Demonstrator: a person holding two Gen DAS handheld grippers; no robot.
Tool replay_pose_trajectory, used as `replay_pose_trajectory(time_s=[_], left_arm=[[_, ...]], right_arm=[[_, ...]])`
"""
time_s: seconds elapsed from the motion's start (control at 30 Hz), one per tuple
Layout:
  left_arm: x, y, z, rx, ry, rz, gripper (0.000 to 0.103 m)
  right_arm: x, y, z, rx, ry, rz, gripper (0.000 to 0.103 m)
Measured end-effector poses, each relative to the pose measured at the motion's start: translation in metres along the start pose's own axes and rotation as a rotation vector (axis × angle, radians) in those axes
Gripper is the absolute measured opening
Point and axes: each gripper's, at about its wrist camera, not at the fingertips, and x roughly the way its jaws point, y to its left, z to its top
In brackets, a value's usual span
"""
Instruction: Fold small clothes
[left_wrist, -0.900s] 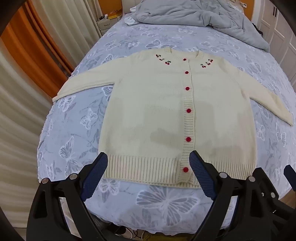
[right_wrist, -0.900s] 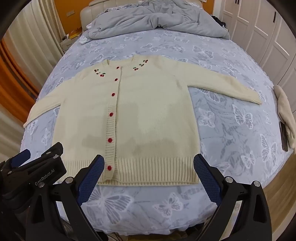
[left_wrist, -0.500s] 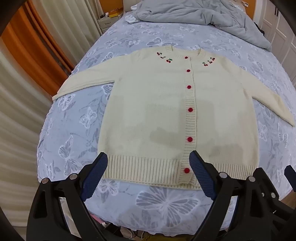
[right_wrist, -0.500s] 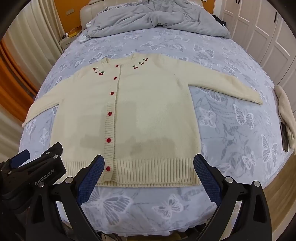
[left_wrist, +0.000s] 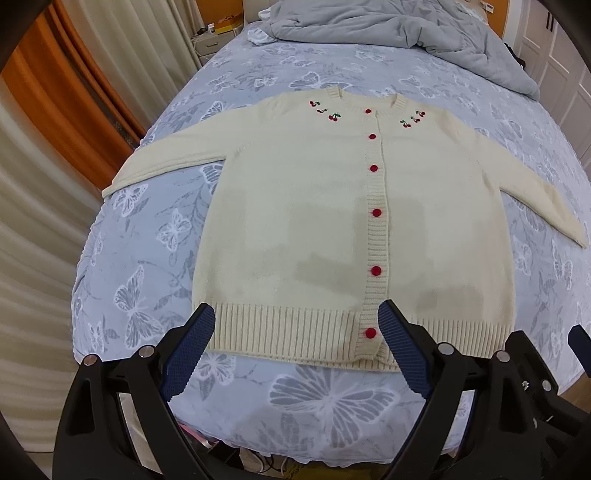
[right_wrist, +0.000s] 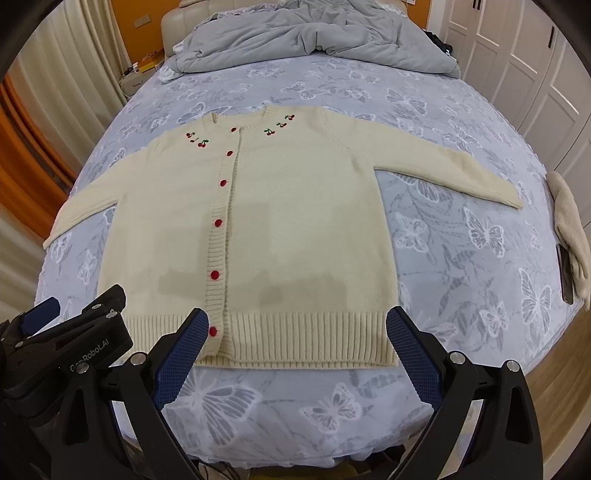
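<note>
A cream knit cardigan (left_wrist: 295, 206) with red buttons and cherry embroidery lies flat and face up on the bed, sleeves spread to both sides; it also shows in the right wrist view (right_wrist: 306, 221). My left gripper (left_wrist: 297, 325) is open and empty, held above the hem left of the button band. My right gripper (right_wrist: 297, 326) is open and empty above the hem right of the button band. The left gripper's body (right_wrist: 70, 343) shows at the lower left of the right wrist view.
The bed (left_wrist: 162, 236) has a blue butterfly cover. A grey duvet (right_wrist: 314, 40) is bunched at the head. A cream cloth (right_wrist: 570, 229) and a dark flat object (right_wrist: 565, 273) lie at the right edge. Curtains (left_wrist: 48, 206) hang left, cupboards (right_wrist: 532, 74) stand right.
Both grippers have moved slightly forward toward the cardigan's hem. The cardigan has not moved and both grippers stay open.
</note>
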Motion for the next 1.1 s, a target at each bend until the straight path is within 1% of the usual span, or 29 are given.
replay_pose_trajectory(time_s=[0.43, 1.1], left_arm=[[-0.004, -0.001, 0.0, 0.009, -0.007, 0.005, 0.088], [-0.021, 0.005, -0.006, -0.005, -0.025, 0.009, 0.088]], right_arm=[[-0.004, -0.005, -0.001, 0.01, -0.002, 0.002, 0.096], [-0.017, -0.003, -0.005, 0.017, -0.022, 0.002, 0.096]])
